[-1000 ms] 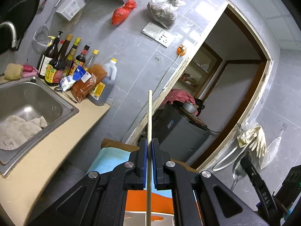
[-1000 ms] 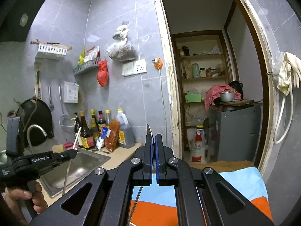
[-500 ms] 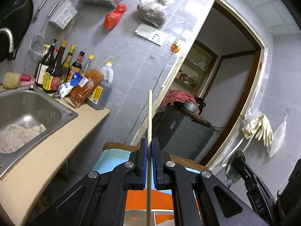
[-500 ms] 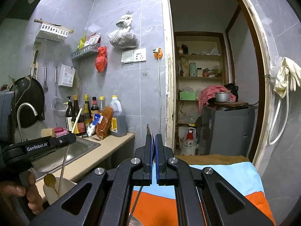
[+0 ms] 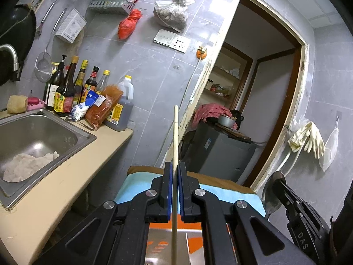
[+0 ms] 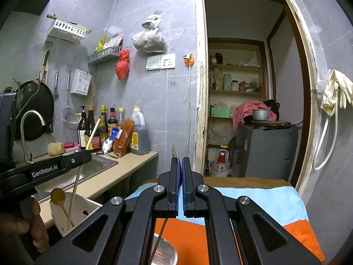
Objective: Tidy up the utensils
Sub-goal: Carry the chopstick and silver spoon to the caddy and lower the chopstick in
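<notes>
My left gripper [image 5: 175,165] is shut on a pale wooden chopstick [image 5: 175,132] that stands upright through its blue pads. In the right wrist view the left gripper [image 6: 86,156] sits at the left edge, held by a person's hand. There the chopstick [image 6: 76,183] slants down into a white utensil holder [image 6: 57,218] that also holds a wooden spoon [image 6: 57,195]. My right gripper [image 6: 181,161] is shut on a metal spoon [image 6: 174,152], seen edge-on above its pads. In the left wrist view the right gripper [image 5: 281,186] shows the spoon's bowl [image 5: 270,193].
A steel sink [image 5: 72,132] with a white cloth in it is set in the beige counter [image 5: 72,176]. Sauce bottles [image 5: 66,92] line the wall. Below the grippers lie a blue-and-orange cloth [image 6: 264,201] and a metal dish [image 6: 165,251]. A doorway with a grey cabinet [image 6: 267,152] stands behind.
Both grippers have sunk and rolled a little, each keeping its utensil. The white holder has come into the right wrist view, with the chopstick's lower end now inside it.
</notes>
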### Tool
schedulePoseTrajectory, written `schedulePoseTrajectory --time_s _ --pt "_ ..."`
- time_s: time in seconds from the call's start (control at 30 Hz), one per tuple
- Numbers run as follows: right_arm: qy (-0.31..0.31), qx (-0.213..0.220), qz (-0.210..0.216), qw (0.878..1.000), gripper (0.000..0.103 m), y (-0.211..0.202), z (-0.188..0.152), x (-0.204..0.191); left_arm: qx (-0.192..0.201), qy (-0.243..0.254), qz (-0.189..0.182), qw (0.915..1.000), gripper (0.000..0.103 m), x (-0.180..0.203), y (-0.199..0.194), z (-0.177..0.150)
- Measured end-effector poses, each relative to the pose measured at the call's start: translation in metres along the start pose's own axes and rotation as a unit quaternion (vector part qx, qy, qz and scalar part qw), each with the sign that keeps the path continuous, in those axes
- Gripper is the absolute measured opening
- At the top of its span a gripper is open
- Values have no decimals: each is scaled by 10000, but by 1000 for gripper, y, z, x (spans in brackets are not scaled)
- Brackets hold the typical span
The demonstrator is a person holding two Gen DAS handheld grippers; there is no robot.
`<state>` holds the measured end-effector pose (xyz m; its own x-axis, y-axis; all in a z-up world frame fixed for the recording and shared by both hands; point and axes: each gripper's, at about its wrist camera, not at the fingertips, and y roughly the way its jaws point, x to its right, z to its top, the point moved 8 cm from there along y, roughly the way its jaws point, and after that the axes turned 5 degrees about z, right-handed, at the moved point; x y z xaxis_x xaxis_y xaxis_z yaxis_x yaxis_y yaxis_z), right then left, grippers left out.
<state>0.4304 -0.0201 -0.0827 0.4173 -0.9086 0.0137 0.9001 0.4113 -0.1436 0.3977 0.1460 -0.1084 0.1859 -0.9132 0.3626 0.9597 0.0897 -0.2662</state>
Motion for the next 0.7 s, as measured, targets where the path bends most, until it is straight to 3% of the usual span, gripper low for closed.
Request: schedulePoseTrajectory --time_s 0.6,0.7 --pt "257 -303 218 9990 5 -17 -11 3 -466 191 95 9987 12 0 -32 -17" --pt "317 -276 259 9988 11 -25 -9 5 -481 245 93 9985 16 5 -41 -14"
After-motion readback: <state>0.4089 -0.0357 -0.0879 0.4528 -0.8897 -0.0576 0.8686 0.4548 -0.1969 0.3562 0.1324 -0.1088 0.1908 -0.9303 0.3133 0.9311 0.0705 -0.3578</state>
